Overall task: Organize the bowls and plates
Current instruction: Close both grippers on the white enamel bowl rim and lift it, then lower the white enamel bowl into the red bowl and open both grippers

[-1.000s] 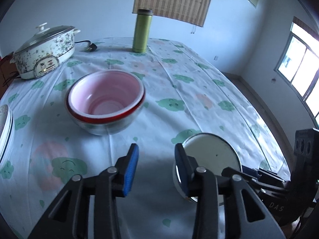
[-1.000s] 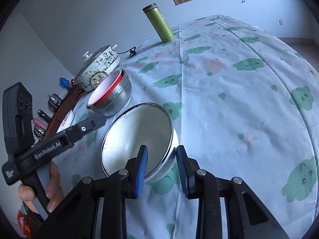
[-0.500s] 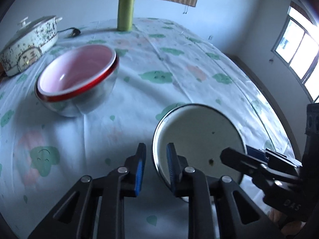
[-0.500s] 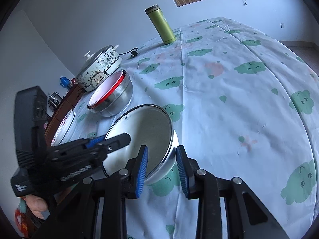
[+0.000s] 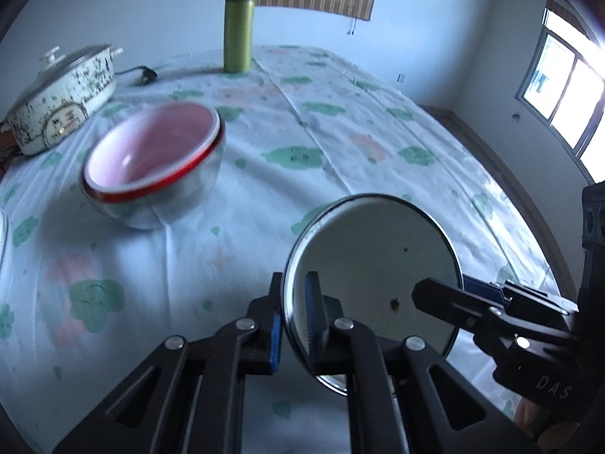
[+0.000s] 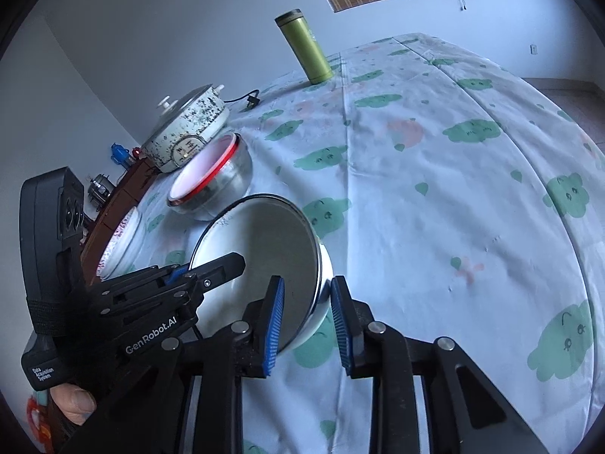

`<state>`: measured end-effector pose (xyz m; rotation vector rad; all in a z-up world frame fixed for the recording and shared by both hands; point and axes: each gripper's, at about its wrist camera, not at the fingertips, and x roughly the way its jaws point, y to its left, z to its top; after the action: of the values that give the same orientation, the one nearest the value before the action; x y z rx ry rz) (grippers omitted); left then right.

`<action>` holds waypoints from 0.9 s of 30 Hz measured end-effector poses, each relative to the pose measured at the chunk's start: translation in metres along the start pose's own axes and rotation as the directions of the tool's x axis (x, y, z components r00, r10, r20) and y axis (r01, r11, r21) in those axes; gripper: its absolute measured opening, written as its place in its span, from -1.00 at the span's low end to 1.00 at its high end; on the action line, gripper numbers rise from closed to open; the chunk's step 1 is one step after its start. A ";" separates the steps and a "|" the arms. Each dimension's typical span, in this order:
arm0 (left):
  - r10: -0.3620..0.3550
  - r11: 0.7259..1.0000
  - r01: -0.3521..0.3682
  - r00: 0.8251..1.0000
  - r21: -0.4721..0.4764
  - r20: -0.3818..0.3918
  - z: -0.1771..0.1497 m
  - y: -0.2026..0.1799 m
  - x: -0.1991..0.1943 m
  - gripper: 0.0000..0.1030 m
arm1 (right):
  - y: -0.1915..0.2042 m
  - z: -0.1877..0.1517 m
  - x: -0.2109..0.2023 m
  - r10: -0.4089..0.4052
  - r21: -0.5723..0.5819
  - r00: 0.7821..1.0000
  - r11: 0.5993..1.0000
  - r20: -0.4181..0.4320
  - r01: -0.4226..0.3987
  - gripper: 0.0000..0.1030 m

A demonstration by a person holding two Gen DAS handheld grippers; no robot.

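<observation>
A white enamel bowl with a dark rim (image 5: 374,265) (image 6: 264,249) stands tilted on its edge over the cloud-print tablecloth (image 6: 435,174). My left gripper (image 5: 293,317) is shut on the bowl's left rim, one blue pad on each side of the wall. My right gripper (image 6: 306,317) straddles the opposite rim, one pad inside and one outside, and its jaws are closing on the wall. A pink bowl with a red rim, nested in a steel bowl (image 5: 151,166) (image 6: 210,185), sits farther back on the left. Beside it is a stack of white plates (image 6: 121,242).
A speckled electric pot (image 5: 60,102) with its cord lies at the back left. A green flask (image 5: 238,30) stands at the far edge. A dark wooden sideboard (image 6: 121,196) with small items runs along the left. A hand (image 6: 72,405) holds the left gripper's handle.
My left gripper moved in to the white bowl and shut on its rim, with the jaws going from wide apart to clamped. The right gripper kept its place on the bowl.
</observation>
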<state>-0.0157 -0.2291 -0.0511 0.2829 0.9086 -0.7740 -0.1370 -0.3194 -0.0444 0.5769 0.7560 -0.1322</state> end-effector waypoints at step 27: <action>0.196 0.973 -0.171 0.967 -0.157 0.160 0.093 0.111 -0.035 -0.86 | 0.117 0.113 0.059 0.053 -0.147 0.990 0.989 0.134 -0.033 -0.45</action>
<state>0.1054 -0.1836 0.0226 0.1687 0.7556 -0.5497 0.0111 -0.2769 0.0333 0.4413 0.6127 -0.0761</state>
